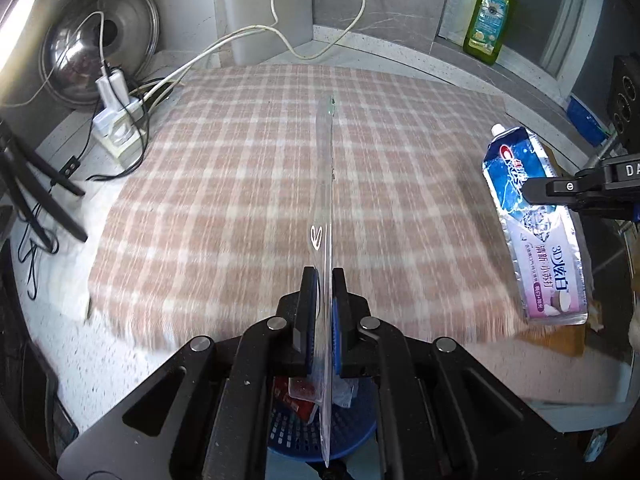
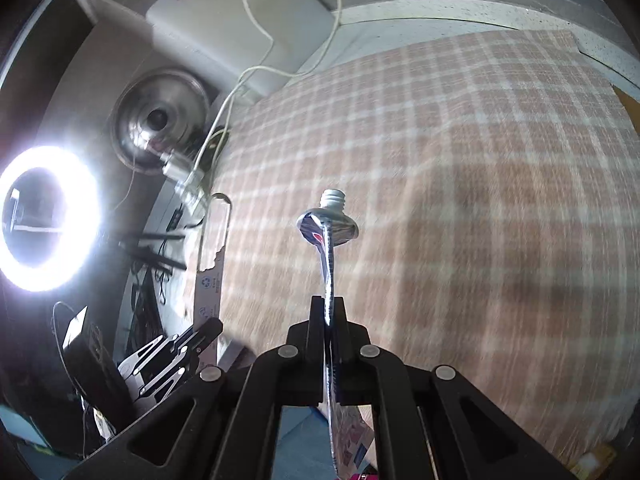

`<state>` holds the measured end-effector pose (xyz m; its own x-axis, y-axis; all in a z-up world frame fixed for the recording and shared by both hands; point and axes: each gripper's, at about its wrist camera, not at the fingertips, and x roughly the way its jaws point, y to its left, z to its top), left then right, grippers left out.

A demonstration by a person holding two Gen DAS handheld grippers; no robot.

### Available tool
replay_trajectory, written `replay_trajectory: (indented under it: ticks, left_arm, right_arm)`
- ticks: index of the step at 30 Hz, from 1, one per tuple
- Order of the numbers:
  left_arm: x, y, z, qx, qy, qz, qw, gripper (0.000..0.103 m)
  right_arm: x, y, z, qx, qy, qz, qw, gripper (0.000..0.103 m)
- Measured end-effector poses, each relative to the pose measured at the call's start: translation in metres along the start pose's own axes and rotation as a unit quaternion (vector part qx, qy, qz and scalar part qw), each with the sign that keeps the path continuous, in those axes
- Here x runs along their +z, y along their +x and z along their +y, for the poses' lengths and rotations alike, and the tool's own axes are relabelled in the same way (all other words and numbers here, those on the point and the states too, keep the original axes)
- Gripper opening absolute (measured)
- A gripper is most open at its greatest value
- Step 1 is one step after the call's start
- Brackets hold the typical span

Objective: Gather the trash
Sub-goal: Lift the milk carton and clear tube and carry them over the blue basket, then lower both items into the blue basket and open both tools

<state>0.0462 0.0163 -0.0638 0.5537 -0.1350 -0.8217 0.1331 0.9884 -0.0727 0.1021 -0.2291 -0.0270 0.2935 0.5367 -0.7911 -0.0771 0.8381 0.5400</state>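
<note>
My left gripper [image 1: 323,276] is shut on a clear flat plastic package [image 1: 326,184], held edge-on above the checked cloth [image 1: 224,200]. The package also shows in the right wrist view [image 2: 212,256], with my left gripper [image 2: 200,338] on its lower end. My right gripper [image 2: 328,304] is shut on a flattened, capless toothpaste tube [image 2: 329,232], held in the air. In the left wrist view the tube [image 1: 532,224] hangs at the right with my right gripper [image 1: 532,192] on its middle. A blue trash basket [image 1: 348,416] with wrappers sits below my left gripper.
A power strip [image 1: 116,128] with chargers and white cables sits at the back left by a steel pot lid [image 1: 96,40]. A green soap bottle [image 1: 488,20] stands at the back right. A lit ring light [image 2: 44,216] is at the left. Tripod legs [image 1: 36,184] stand at the left.
</note>
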Motion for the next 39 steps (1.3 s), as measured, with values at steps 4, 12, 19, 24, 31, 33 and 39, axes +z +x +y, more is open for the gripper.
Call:
replay_trajectory:
  ticks: [4,12,19,24,31,33,39]
  left_arm:
    - [-0.028,-0.016,0.007,-0.006,-0.009,0.003,0.9999,0.004]
    - [-0.094,-0.043,0.025,-0.01,-0.032,0.024,0.9992,0.004]
    - [-0.141,-0.056,0.035,-0.016,-0.058,0.048,0.997,0.004]
    - [-0.17,-0.055,0.035,-0.025,-0.073,0.069,0.9946,0.004]
    - [-0.199,-0.039,0.035,-0.026,-0.074,0.102,0.9917,0.004]
    - [-0.207,-0.03,0.037,-0.024,-0.076,0.113,0.9904,0.004]
    - [-0.225,0.002,0.047,-0.023,-0.095,0.151,0.9837,0.004]
  right_arm:
    - [-0.029,0.0,0.017,0.007,-0.02,0.009,1.0,0.0]
    - [-0.088,0.014,0.05,0.013,-0.067,0.045,0.997,0.0]
    - [-0.136,0.032,0.077,0.009,-0.112,0.08,0.99,0.0]
    - [-0.166,0.05,0.084,0.0,-0.129,0.101,0.987,0.0]
    - [-0.188,0.073,0.082,-0.026,-0.137,0.117,0.983,0.0]
    - [-0.192,0.081,0.081,-0.031,-0.137,0.123,0.982,0.0]
    - [-0.202,0.108,0.073,-0.058,-0.138,0.139,0.979,0.0]
